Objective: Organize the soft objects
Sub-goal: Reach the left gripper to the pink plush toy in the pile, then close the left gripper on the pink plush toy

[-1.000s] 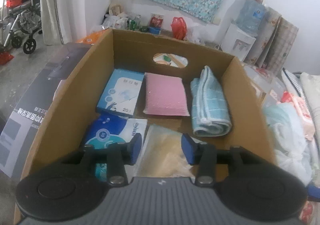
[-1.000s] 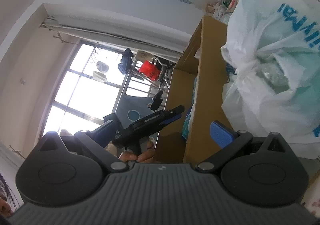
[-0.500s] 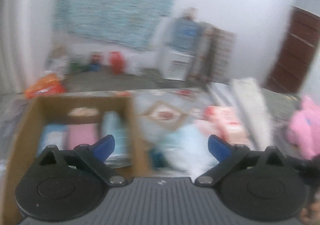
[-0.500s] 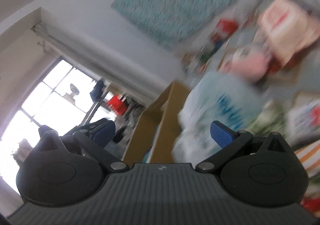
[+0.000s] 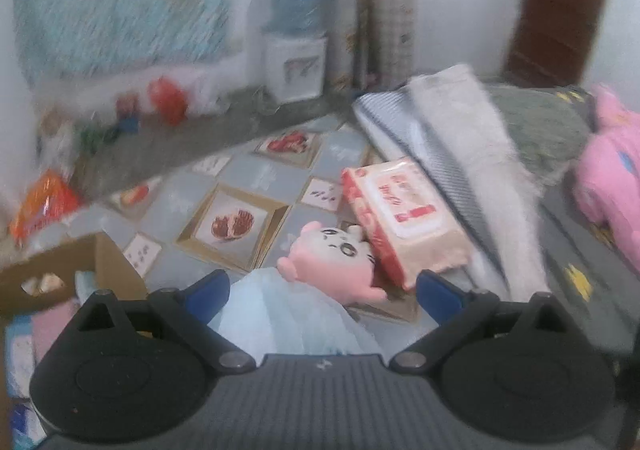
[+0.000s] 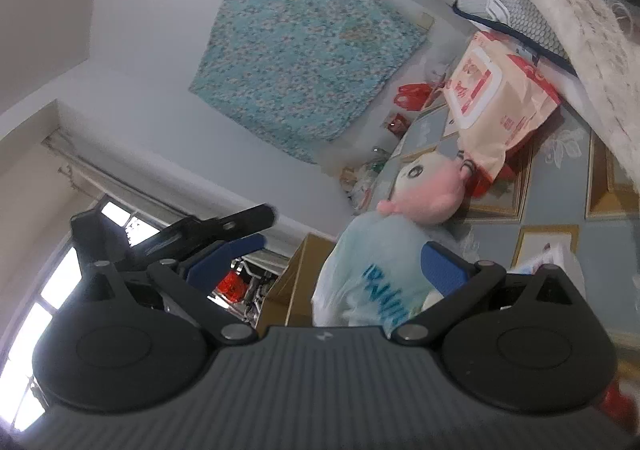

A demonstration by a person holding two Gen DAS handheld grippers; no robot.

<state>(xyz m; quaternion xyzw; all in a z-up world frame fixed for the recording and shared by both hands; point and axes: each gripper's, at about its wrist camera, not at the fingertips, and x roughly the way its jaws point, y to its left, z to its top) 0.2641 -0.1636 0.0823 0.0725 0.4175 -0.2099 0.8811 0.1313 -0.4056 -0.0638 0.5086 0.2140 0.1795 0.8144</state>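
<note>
Fingers apart on both my grippers, left gripper [image 5: 322, 288] over the plastic bag [image 5: 288, 318].
Risk: slippery film bunches, nudging the pink plush [image 5: 330, 258].

Mid-frame we see a pink plush toy [image 5: 332, 256] lying on its side, its head touching a tilted pink-and-red wipes pack [image 5: 402, 216]. A pale blue plastic bag [image 5: 292, 320] bulges below it; a cardboard box [image 5: 60, 270] sits lower left.

Patterned mat [image 5: 256, 178] bearing plush [image 5: 332, 254], wipes pack [image 5: 400, 214]
</note>
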